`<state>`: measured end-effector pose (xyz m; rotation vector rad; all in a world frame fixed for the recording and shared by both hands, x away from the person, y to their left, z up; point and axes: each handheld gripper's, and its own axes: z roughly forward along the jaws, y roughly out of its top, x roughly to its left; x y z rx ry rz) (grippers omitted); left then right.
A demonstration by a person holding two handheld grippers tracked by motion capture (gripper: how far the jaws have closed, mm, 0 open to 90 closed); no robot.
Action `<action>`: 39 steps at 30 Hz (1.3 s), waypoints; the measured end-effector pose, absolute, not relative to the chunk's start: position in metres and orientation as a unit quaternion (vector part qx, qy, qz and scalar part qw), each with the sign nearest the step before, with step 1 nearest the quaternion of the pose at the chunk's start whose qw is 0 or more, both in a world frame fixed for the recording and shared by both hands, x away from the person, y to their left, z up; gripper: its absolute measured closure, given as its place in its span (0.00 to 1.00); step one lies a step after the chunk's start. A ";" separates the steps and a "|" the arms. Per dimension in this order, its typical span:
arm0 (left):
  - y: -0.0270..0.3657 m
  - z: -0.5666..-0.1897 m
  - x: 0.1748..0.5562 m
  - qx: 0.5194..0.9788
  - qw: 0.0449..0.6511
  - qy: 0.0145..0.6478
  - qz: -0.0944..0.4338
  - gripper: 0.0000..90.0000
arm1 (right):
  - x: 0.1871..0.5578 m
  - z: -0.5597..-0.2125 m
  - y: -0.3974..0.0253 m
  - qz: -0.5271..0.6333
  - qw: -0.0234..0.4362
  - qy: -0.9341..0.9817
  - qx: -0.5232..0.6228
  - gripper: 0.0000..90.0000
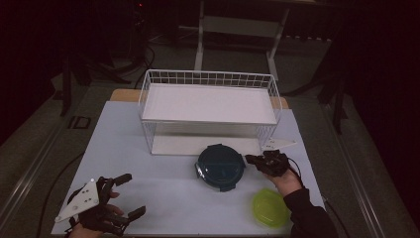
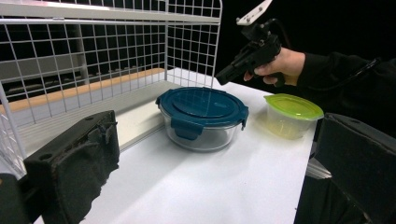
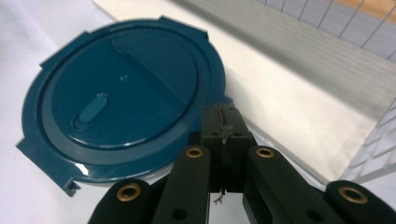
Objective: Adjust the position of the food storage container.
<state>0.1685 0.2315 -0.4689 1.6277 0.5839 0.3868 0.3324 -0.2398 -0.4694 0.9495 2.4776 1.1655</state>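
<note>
Right gripper (image 3: 223, 135) fingers pressed together beside blue-lidded glass container (image 3: 123, 95); left gripper (image 1: 124, 196) fingers wide; left gripper view shows green-lidded tub (image 2: 292, 114).

1. The rack (image 1: 208, 106) stands at the back edge of the tabletop (image 1: 163, 198), about midway between its side edges.
2. The round container (image 1: 220, 166) sits just in front of the rack's lower shelf, right of the tabletop's centre.
3. The small container (image 1: 270, 208) sits near the front right corner, in front and to the right of the round one and apart from it.
4. The right gripper (image 1: 249, 159) is at the round container's right rim, behind the small container.
5. The left gripper (image 1: 130, 194) is near the front left corner, well apart from both containers.
</note>
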 end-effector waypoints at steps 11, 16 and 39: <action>0.231 -0.469 0.169 0.712 0.632 0.256 0.167 0.00 | 0.337 -0.481 -0.240 0.382 0.096 0.861 0.322 1.00; 0.229 -0.470 0.169 0.714 0.631 0.254 0.167 0.00 | 0.334 -0.480 -0.237 0.377 0.089 0.867 0.314 1.00; 0.229 -0.470 0.169 0.715 0.630 0.254 0.165 0.00 | 0.342 -0.483 -0.234 0.377 0.066 0.873 0.302 1.00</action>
